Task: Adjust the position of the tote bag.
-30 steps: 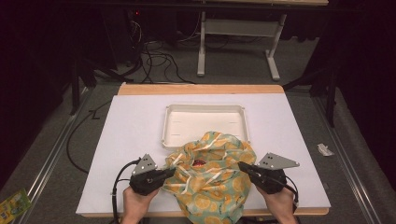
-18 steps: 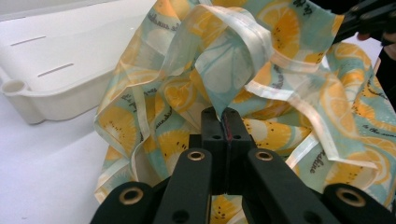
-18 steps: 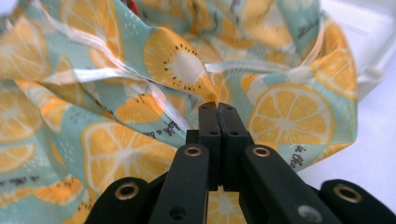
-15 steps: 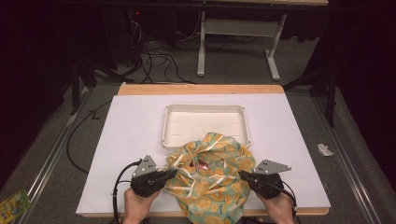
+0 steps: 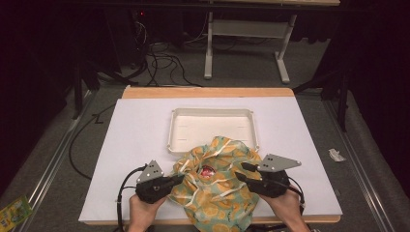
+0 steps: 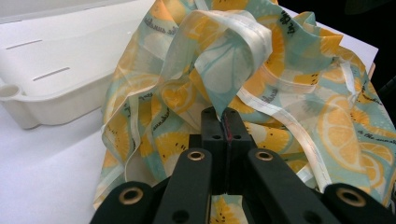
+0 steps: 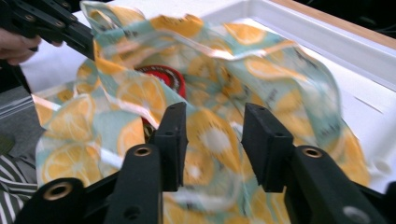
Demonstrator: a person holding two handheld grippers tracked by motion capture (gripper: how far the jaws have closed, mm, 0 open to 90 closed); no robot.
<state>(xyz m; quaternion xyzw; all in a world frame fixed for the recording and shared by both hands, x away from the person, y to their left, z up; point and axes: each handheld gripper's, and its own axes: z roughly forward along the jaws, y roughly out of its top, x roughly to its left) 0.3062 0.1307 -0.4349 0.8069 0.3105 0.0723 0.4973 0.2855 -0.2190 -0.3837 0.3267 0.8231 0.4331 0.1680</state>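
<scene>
- The cloth (image 5: 216,186), printed with orange slices, lies bunched at the near edge of the counter (image 5: 140,135), its far fold touching or lapping the near rim of the tray (image 5: 212,127) at 12 o'clock.
- My left gripper (image 5: 179,179) sits at 9 o'clock of the cloth; its jaws are pressed together on a fold of the fabric, and the left gripper view shows a hemmed strip rising out of the pinch.
- My right gripper (image 5: 240,171) is at 3 o'clock of the cloth. Its jaws have just been opening and now stand apart; in the right gripper view the fabric lies beyond and below the gap, with no pad pressing on it that I can see.
- A red round thing (image 5: 208,171) shows in a hollow at the middle of the cloth; I cannot tell what it is.
- I judge the step as regrasping: the left holds the cloth steady while the right has let go to find a new hold.
- Next, the right jaws need to go to a free edge or corner on the 3 o'clock side and close on one layer only, then draw away from the left to spread the cloth.
- The folds are loose and stacked, so picking a single hem is the tricky part.
</scene>
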